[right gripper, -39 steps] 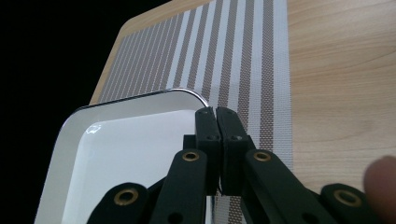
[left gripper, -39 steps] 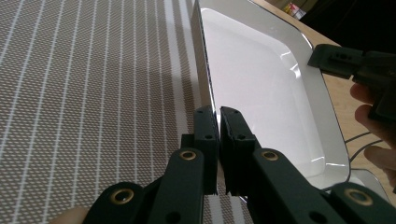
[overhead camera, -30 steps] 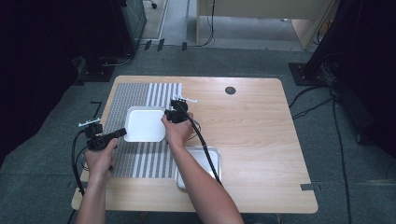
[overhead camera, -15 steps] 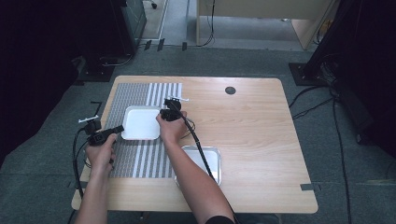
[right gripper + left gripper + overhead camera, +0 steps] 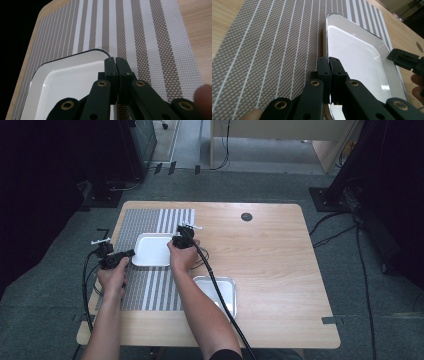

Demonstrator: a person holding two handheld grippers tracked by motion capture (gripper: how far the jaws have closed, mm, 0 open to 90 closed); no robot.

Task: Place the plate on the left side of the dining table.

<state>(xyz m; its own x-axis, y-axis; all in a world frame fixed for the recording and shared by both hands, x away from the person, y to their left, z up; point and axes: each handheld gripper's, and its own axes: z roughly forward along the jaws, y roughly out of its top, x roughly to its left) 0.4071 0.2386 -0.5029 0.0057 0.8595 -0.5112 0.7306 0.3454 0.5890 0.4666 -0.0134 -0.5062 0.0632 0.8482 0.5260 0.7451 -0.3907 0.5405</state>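
Grey carpet surrounds a light wooden table (image 5: 280, 270) on which a brown-and-white striped woven placemat (image 5: 145, 290) is spread, with a shallow white rectangular tray (image 5: 152, 250) lying on it and a second, metal-rimmed tray (image 5: 225, 287) set on bare wood nearer the person. The white tray is pinched at opposite rims: the left gripper (image 5: 329, 65) is closed on its left edge, and the right gripper (image 5: 115, 65) is closed on its right edge.
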